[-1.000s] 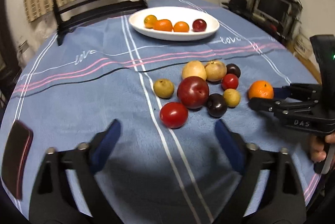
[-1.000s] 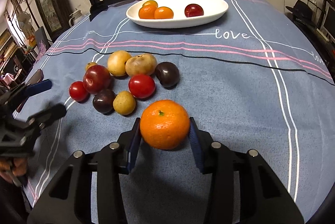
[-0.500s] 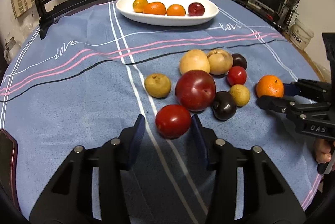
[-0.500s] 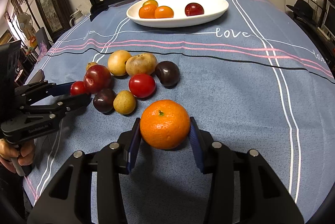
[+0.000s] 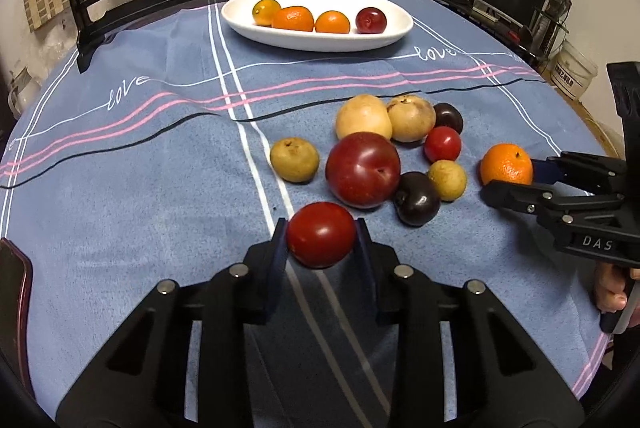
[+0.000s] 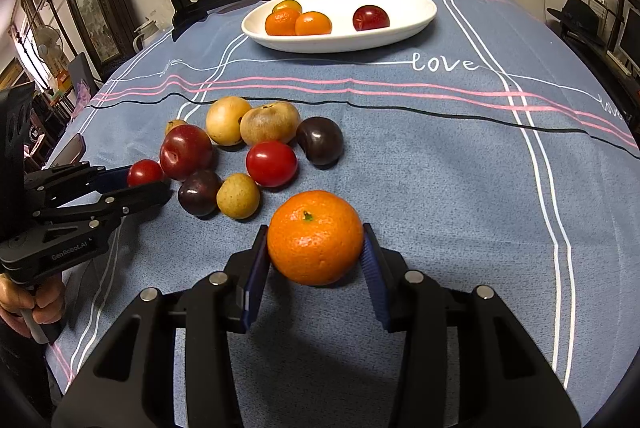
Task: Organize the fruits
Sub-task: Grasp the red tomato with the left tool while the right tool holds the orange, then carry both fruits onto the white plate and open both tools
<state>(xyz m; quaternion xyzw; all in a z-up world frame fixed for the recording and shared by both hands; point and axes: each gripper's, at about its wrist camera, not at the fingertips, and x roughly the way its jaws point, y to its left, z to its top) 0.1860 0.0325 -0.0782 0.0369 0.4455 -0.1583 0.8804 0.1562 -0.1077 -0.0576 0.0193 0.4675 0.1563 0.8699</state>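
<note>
The left gripper (image 5: 321, 242) has its blue-padded fingers (image 5: 279, 248) closing on the small, glossy, round red tomato (image 5: 321, 234), which sits squarely between them with both pads at its sides. To do this grasp well, I judge the squeeze should stop as soon as the skin is firmly caught: the tomato is smooth and soft, so too much pressure could bruise it and too little could let it slip out forward. A straight lift before any sideways travel would keep it clear of the large dark-red plum (image 5: 363, 169) just beyond it.

The right gripper (image 6: 315, 260) has its fingers (image 6: 256, 268) narrowed onto the round, dimpled orange mandarin (image 6: 315, 237), one pad against each flank, stem upward. The mandarin appears to rest on the blue striped cloth of the tabletop (image 6: 440, 155), so both fruits seem gripped but not yet raised.

Further out lies the loose cluster: two tan pears, a dark purple plum (image 6: 199, 192), a second red tomato (image 6: 271, 163) and small yellow-brown fruits. Well beyond it, near the far edge, the white oval ceramic dish (image 5: 396, 31) already holds three orange citrus fruits and one red plum, with bare space on its right end for the next arrivals.
</note>
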